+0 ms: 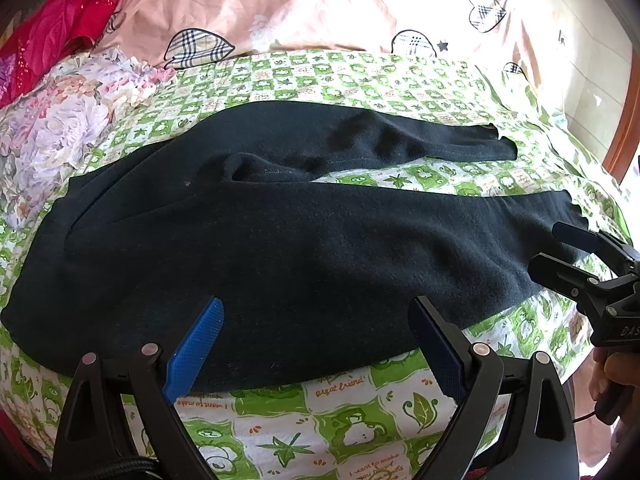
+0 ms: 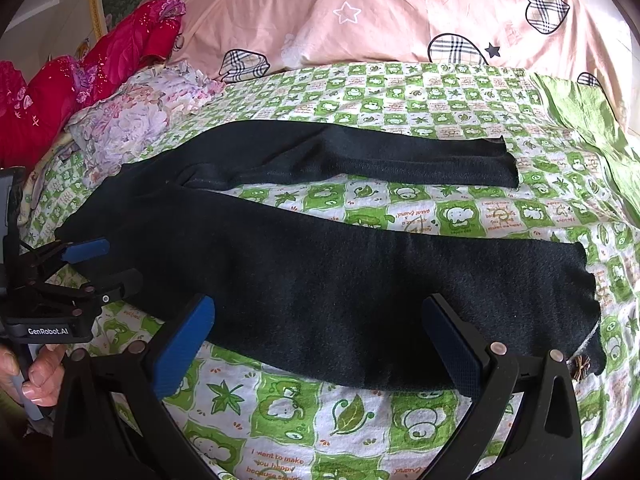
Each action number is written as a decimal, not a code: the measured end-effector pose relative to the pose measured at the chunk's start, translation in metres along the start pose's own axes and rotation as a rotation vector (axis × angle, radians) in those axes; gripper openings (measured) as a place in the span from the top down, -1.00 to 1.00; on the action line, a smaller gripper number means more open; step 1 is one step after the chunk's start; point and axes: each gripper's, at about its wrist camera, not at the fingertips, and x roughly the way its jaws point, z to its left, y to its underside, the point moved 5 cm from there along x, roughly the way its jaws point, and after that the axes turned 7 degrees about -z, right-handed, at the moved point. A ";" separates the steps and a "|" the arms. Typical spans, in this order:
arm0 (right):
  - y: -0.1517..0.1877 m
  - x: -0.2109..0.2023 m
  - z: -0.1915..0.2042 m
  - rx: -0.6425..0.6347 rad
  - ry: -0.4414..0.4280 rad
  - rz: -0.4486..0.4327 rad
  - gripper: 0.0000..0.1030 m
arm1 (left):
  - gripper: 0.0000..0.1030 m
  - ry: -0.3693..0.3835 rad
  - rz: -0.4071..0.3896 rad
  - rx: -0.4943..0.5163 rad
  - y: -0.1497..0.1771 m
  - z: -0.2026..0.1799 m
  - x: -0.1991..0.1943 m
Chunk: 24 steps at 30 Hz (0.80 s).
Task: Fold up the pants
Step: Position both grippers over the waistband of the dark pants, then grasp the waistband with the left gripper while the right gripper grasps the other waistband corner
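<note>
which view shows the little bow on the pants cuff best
The right wrist view. The small brown bow sits in plain sight on the near leg's cuff of the black pants, close to the right gripper. In the left wrist view that cuff end is behind the right gripper, so no bow shows.

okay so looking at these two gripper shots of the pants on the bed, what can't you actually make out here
- Pants waistband: in the left wrist view its left end fades into the warped edge.
- Near leg's hem: the right gripper covers part of it there.
- Sheet lettering: too small and upside down to read fully, right wrist view.
</note>
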 end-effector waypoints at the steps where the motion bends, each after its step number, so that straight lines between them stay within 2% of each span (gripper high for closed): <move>1: 0.001 0.000 0.000 -0.003 0.004 0.012 -1.00 | -0.83 0.001 0.001 0.000 0.000 0.000 0.000; 6: -0.004 0.003 -0.008 -0.023 0.025 0.049 -1.00 | -0.83 0.013 -0.002 0.012 -0.008 0.000 0.002; 12: -0.022 0.008 -0.034 0.048 0.010 0.110 -1.00 | -0.83 0.029 -0.005 0.036 -0.031 0.003 0.013; 24: -0.070 0.033 -0.093 0.099 -0.003 0.109 -0.97 | -0.83 0.055 0.026 0.101 -0.093 0.007 0.059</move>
